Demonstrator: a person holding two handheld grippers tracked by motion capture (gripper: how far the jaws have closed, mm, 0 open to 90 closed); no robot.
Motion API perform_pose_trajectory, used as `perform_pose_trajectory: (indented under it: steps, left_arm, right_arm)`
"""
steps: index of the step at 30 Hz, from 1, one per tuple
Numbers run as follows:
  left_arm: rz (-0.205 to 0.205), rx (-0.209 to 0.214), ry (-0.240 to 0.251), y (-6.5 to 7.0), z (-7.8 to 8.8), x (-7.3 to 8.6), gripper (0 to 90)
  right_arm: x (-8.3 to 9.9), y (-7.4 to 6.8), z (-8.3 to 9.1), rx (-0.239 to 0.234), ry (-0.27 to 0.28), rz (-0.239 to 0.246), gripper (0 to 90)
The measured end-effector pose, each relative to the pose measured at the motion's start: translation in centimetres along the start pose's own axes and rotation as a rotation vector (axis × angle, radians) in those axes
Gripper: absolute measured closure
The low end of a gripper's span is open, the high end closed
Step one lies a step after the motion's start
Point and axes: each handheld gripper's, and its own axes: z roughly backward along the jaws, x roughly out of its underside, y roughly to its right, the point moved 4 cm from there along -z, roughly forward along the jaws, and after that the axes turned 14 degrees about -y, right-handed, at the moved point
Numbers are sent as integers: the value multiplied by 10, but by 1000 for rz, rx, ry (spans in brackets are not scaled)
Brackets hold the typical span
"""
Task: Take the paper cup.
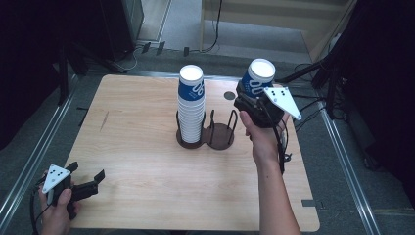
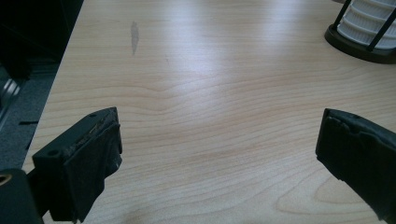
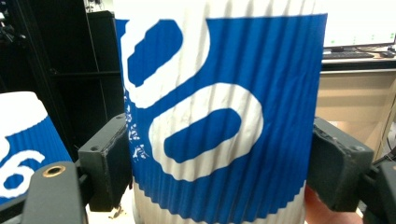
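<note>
Step in hand: a single paper cup (image 1: 258, 77) is carried in the air by the right tongs (image 1: 254, 100), upside down, blue-and-white and ribbed, up beside the tall cup stack (image 1: 191, 105).
Right tongs: closed on the paper cup, one pad seen pressed against each flank in the right gripper view, the cup's wall (image 3: 219, 116) upright between them.
Cup's place: held above the far right part of the desk (image 1: 142, 161), off to the right of the holder, touching neither the desk nor the stack.
Holder: a dark two-ring cup holder (image 1: 210, 133) is seen mid-desk; its left ring is filled by the stack, its right ring (image 1: 222, 131) stands empty.
Left tongs (image 1: 90, 183): parked at the near left corner, spread wide, nothing between the pads, bare wood seen ahead.
Likely aim: judged from the empty ring, the cup is probably meant to be set there.
Next move calls for: the cup to be brought left and nearer, centred over the empty ring, lowered straight between the wire posts, and released only once seated.
Watch for: the tall stack could be nudged if the cup swings too far left.
</note>
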Motion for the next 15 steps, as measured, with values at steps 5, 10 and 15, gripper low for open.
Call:
perform_pose_trajectory:
  steps: [5,10,15]
  left_arm:
    - [15,-3,-4,-1,-1,0,13]
    - [20,-5,-7,-1,-1,0,12]
    - [20,-9,-8,-1,-1,0,12]
  right_arm:
    - [9,5,6,14,-3,13,191]
    - [16,10,10,19,-4,14,191]
    - [24,12,14,25,-7,12,191]
